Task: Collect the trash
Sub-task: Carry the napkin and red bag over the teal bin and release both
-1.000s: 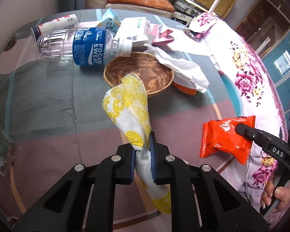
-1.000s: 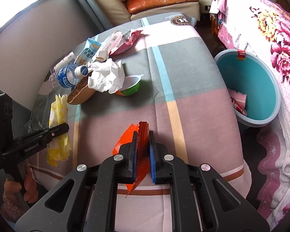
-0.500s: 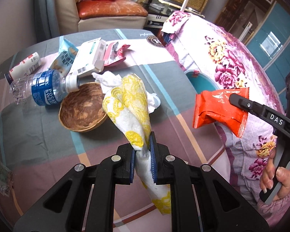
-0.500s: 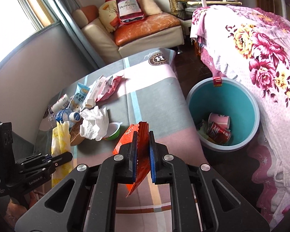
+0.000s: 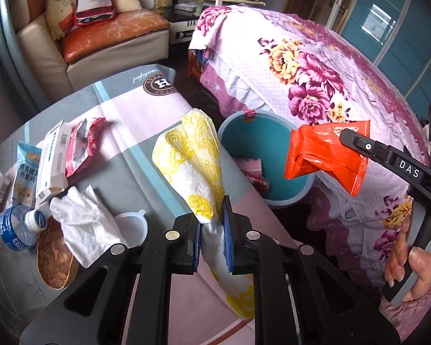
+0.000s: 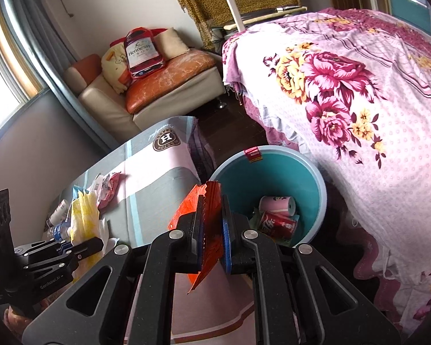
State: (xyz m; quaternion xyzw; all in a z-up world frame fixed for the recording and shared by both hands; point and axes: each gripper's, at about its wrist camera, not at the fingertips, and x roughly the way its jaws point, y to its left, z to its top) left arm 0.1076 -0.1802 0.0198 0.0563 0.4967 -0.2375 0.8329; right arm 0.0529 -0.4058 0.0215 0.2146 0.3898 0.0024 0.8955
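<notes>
The left gripper (image 5: pixel 211 240) clamps a yellow-and-white napkin (image 5: pixel 195 166), and the right gripper (image 6: pixel 211 237) pinches an orange wrapper (image 6: pixel 207 215). Just beyond both sits the teal bin (image 6: pixel 316 178). Only the right view shows the red can (image 6: pixel 277 225) inside; only the left shows the right hand (image 5: pixel 408 261) gripping its handle, angled downward.

Bin (image 6: pixel 320 185) on floor – between table (image 6: pixel 158 178) (left) and bed (image 6: pixel 373 132); can (image 6: pixel 277 225) inside.
</notes>
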